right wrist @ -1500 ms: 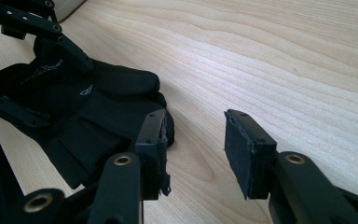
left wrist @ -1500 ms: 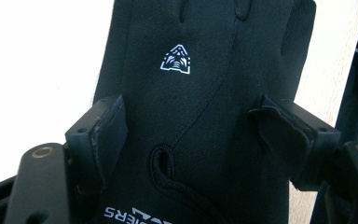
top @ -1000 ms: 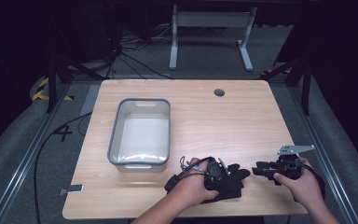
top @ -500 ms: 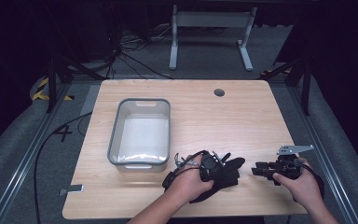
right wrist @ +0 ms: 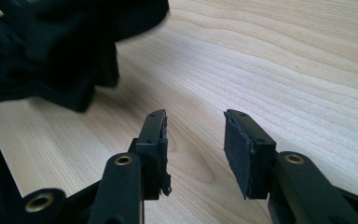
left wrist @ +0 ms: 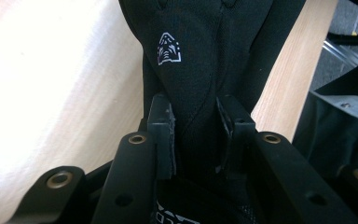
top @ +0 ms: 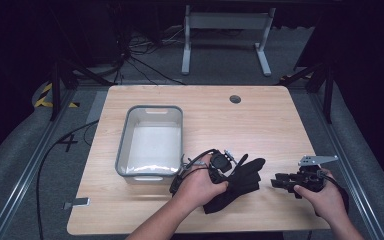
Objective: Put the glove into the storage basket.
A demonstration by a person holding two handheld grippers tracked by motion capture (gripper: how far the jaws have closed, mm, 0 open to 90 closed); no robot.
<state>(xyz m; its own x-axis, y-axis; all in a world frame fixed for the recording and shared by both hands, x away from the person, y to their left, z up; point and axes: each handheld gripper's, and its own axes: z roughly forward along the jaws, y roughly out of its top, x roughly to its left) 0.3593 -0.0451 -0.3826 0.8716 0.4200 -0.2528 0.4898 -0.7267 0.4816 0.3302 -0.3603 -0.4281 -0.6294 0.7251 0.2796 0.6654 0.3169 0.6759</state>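
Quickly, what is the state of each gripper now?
Left gripper: has just closed on the black glove, holding it.
Right gripper: open, nothing between the jaws, above the table.

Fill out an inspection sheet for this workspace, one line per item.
Surface: wooden table, one round hole near the far edge.
Job's things: black glove at the near edge; grey bin apart from it.
Clutter: nothing seen.
Grippers: left gripper has just closed on the glove; right gripper open, nothing between its jaws.
Cables: cable across the floor at left.
Surroundings: dark floor, grey stand behind.
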